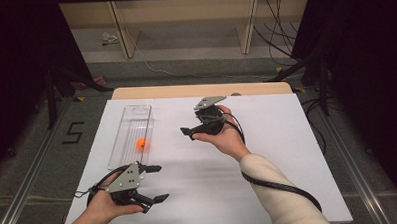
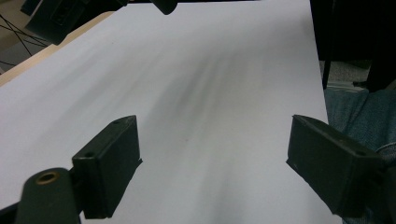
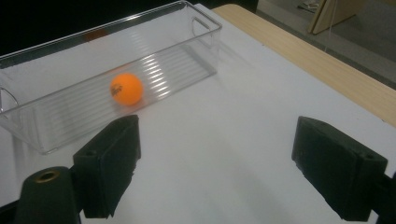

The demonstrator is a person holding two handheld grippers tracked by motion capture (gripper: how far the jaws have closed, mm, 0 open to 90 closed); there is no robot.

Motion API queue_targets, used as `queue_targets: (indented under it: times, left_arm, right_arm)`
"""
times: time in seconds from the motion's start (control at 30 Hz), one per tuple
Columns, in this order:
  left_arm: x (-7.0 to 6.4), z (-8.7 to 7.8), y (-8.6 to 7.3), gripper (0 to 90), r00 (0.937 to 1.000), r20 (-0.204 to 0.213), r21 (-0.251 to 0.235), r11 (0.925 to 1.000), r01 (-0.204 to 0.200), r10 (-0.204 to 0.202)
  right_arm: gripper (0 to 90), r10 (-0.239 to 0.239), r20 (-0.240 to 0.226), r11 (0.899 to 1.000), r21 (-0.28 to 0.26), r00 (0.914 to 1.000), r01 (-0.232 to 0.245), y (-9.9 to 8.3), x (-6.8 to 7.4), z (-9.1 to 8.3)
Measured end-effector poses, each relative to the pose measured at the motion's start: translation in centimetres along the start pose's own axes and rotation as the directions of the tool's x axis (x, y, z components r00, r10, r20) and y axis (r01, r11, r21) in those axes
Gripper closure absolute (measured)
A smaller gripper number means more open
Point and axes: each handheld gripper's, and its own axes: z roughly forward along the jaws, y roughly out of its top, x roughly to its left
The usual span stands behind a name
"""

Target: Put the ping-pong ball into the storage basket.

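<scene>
Orange ball (image 1: 141,143) lies inside the clear tray (image 1: 131,114), toward the tray's near end, resting on the ribbed floor. The tray sits lengthwise on the left half of the white tabletop (image 1: 267,139). In the right gripper view the ball (image 3: 126,88) shows through the clear wall of the tray (image 3: 196,46), with dark print on its side.

Right gripper (image 1: 197,129) is held above mid-tabletop, just right of the tray and pointed toward it; fingers (image 3: 109,163) spread wide, nothing between them. Apart from ball and tray.

Left gripper (image 1: 156,183) is at the near edge of the tabletop, below the tray's near end, pointing right. Fingers (image 2: 112,163) spread wide, empty, bare white surface between them. Right gripper's dark body (image 2: 60,18) shows at the top left of the left gripper view.

Wooden strip (image 1: 201,90) runs along the far edge of the tabletop.
</scene>
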Motion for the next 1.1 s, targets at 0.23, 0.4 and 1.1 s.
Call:
queue_targets:
  times: [0.23,0.4,1.1]
  left_arm:
    - [0.0,0.0,0.0,16.7,1.0000,0.000,0.001,1.0000,0.001,-0.001]
    - [0.0,0.0,0.0,16.7,1.0000,0.000,0.001,1.0000,0.002,-0.002]
    - [0.0,0.0,-0.1,16.7,1.0000,-0.002,0.001,1.0000,0.002,-0.002]
  right_arm:
    - [16.5,0.009,0.011,1.000,-0.004,0.9999,-0.009,-0.5,-0.5,-0.9]
    - [16.4,0.016,0.018,1.000,-0.009,0.9997,-0.015,-0.8,-0.7,-1.4]
    - [16.5,0.037,0.045,0.999,-0.010,0.9983,-0.036,-2.7,-1.6,-3.7]
